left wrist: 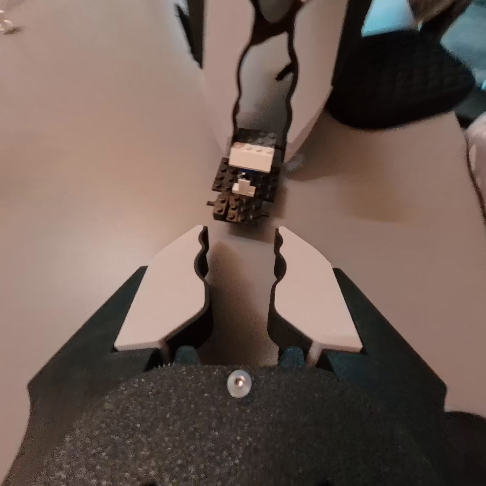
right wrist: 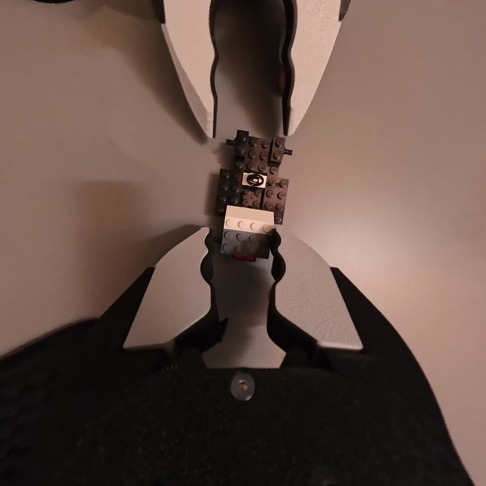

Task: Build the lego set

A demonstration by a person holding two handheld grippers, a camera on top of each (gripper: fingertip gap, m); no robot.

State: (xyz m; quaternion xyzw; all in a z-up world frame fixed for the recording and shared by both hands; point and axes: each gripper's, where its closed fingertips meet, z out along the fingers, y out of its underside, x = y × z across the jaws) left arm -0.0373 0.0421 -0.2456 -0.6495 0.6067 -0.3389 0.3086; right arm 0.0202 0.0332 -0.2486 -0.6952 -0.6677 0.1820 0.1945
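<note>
Centrally, the right gripper (right wrist: pixel 242 231) clamps the black lego model (right wrist: pixel 252 189); at twelve o'clock, the left gripper (left wrist: pixel 240 231) gapes, and pushing could pop bricks loose.

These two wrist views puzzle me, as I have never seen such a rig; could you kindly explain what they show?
Each picture comes from a camera on a hand-held two-finger gripper, looking along its white fingers. The left wrist view shows the left gripper open, just short of a small black studded lego model with a white brick on top, on a pale beige table. The right wrist view, from the opposite side, shows the right gripper closed around the model's near end. The left gripper appears opposite, empty.
</note>
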